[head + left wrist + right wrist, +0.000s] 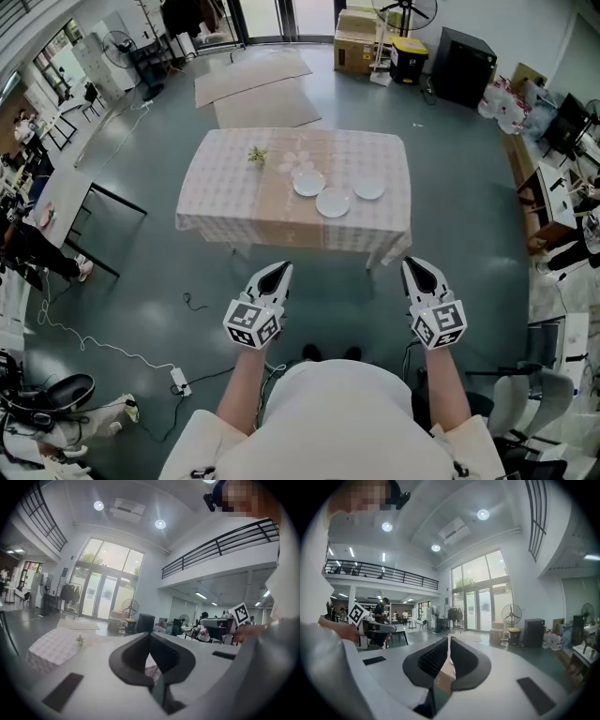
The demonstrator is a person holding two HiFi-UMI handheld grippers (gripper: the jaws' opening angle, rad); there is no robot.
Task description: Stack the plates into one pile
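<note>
1. Position: you stand back from the table [225, 192], with open floor between your feet and its near edge. Nothing is within reach of either tool.
2. Left gripper [278, 270]: jaws pressed together, nothing between them. Its own view shows only checked cloth past the tips.
3. Right gripper [417, 267]: jaws all but closed, a hairline slit between them, nothing held.
4. Both are held out in front of you, side by side, aimed toward the table. This reads as an approach carry; they are closed because there is nothing to take hold of here.
5. The plates are three, white, and lie flat on the cloth right of the table's middle: left plate [308, 184], middle plate [333, 202] nearest you, right plate [368, 188]. They sit near one another and none rests on another. No pile has begun.
6. A small sprig [257, 155] sits well apart to the left, clear of the work.
7. Judgement: the tight cluster means short carries. Flat plates on cloth offer only a low rim, so a jaw must slip under an edge, and the cloth may drag with it.
</note>
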